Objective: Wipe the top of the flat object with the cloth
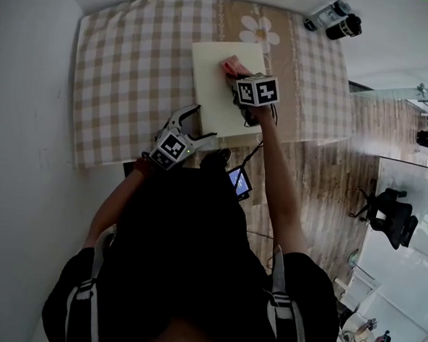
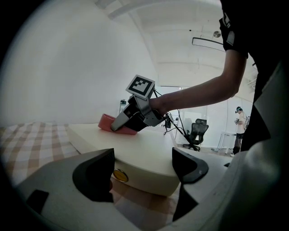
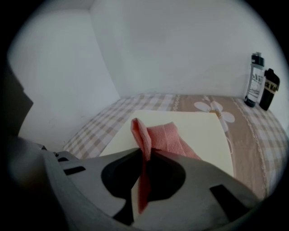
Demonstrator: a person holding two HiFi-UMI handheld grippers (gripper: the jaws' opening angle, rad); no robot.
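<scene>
right tool (image 3: pixel 144 158) clenched on the pink folded cloth (image 3: pixel 166 135), pressing it to the cream flat board (image 1: pixel 211 101) for wiping; left tool (image 2: pixel 143 168) released, gaping at the board's edge.

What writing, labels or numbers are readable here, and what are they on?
Black bottle: white letters, too blurred to read.
Clear bottle: label print, too small to read.
Small screen: too small to read.
Right cube, left cube: black-and-white square patterns, no words.
Nothing can be quoted.
</scene>
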